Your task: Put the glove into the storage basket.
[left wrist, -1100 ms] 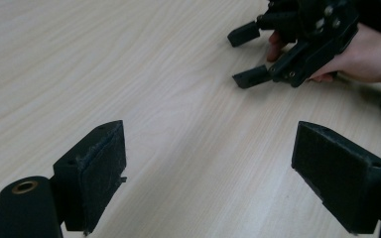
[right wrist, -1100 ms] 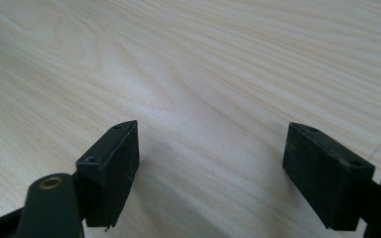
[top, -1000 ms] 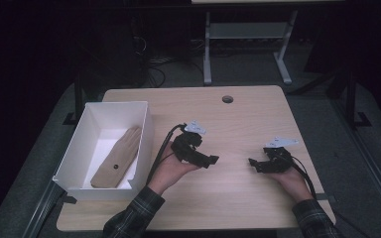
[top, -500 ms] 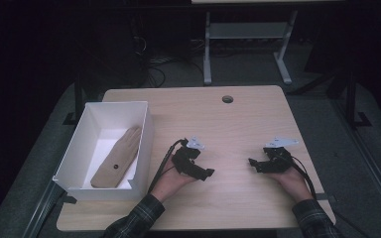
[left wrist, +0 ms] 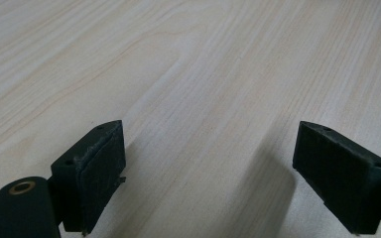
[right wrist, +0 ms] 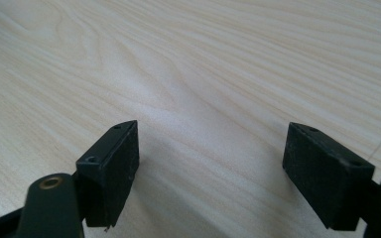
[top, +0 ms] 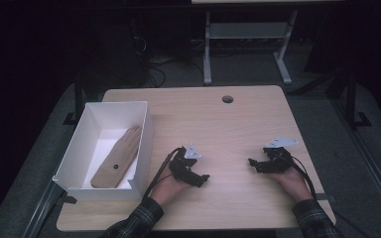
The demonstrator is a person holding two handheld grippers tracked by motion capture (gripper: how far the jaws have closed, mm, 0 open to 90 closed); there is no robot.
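You're resting both tongs on the table point(top: 238, 124), jaws spread wide, gripping nothing: left gripper point(top: 198, 179), right gripper point(top: 256, 165). The wooden board point(top: 118, 157) is lying flat inside the white box point(top: 144, 134) at the left, just beside your left gripper. It's looking rigid, light and smooth, likely slippery. Pinching across the narrow end near the hole seems best.

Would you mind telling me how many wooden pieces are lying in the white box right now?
1. A single wooden piece lies lengthwise on the floor of the white box at the table's left side; nothing else is visible inside, though the near wall hides a little of the floor.
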